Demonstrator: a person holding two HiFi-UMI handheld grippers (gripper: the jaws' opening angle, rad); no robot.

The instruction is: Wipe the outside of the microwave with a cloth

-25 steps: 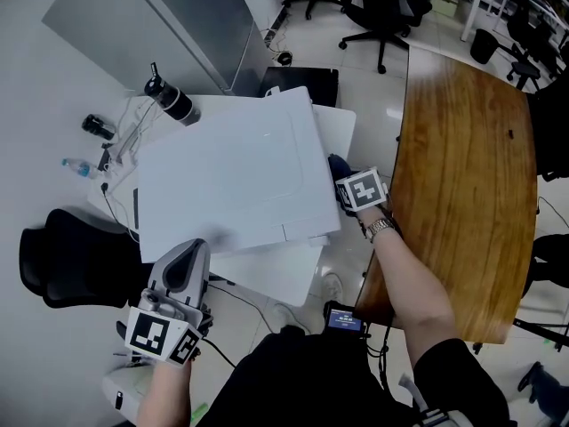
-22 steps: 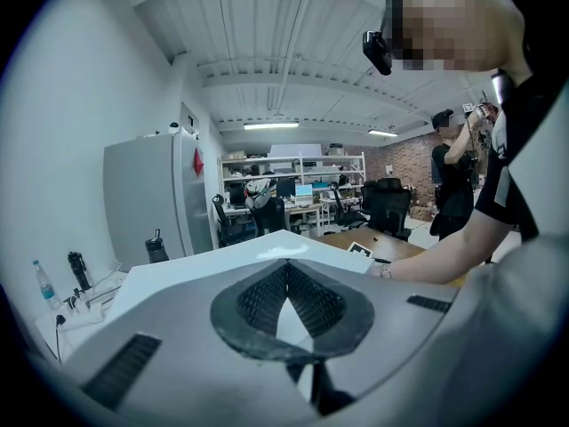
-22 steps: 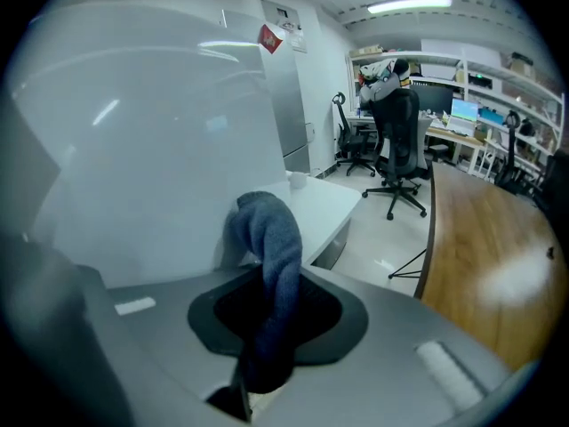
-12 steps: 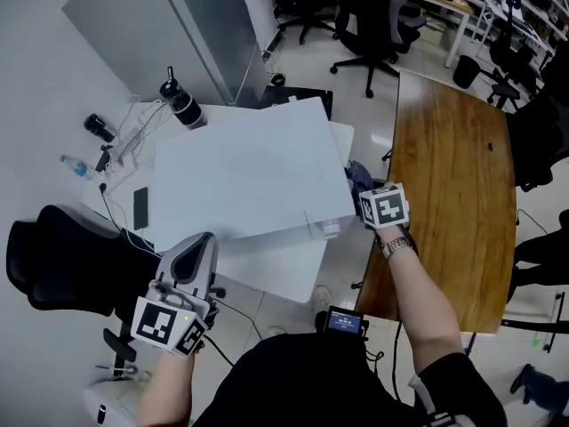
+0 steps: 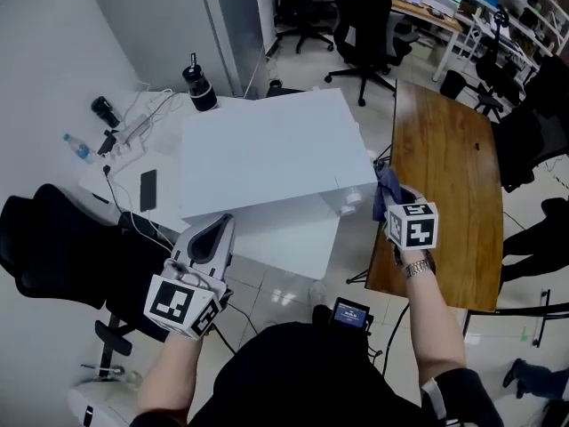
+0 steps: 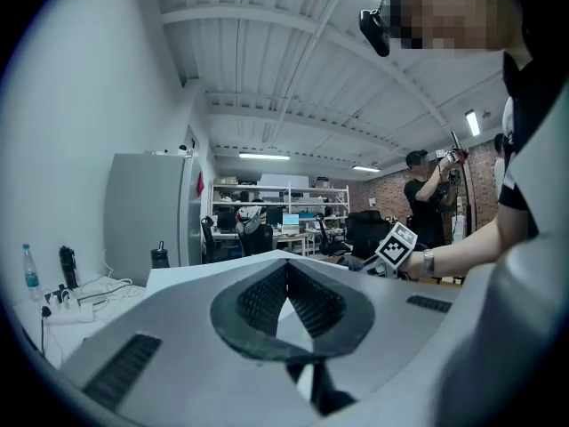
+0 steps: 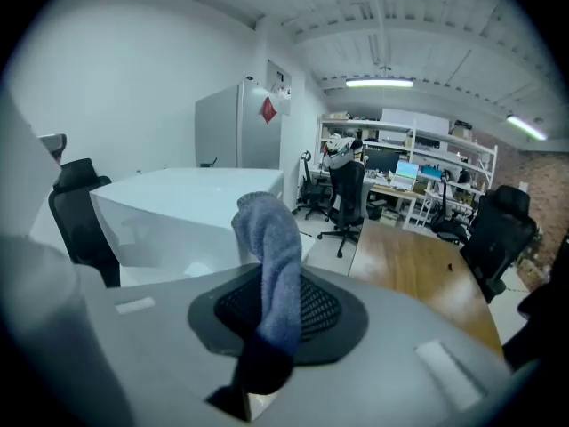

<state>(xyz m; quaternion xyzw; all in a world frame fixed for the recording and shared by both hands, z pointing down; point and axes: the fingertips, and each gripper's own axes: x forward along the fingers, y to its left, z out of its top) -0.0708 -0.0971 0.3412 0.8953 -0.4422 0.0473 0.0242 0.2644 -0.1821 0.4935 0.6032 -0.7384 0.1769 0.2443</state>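
So, what do the jaws have hold of?

Right gripper (image 5: 397, 207): jaws partly closed, clamped on a blue-grey cloth (image 7: 267, 238). A fold of it stands up above the pads and a darker end hangs below them. Left gripper (image 5: 216, 235): jaws pressed fully together, with nothing between them.

Where are they, taking the microwave as the landmark?

Seen from the head view, the microwave (image 5: 267, 154) is a large white box in the middle. The cloth sits just beside its near right corner, level with the top edge. Whether it touches the casing cannot be told; it looks just clear. The left gripper hovers off the near left corner, apart from the box and pointing towards it. A wooden table (image 5: 444, 176) lies to the microwave's right, and a dark bottle (image 5: 200, 85) stands behind its far left corner.

Which step is this?

Probably the wiping itself, with the cloth gripped and carried at the right side of the box, not pressed flat on any face.

And what does the next move call for?

Likely laying the loose fold flat against a face, then dragging it along with light, even pressure. The grip must hold so the cloth does not slip out.
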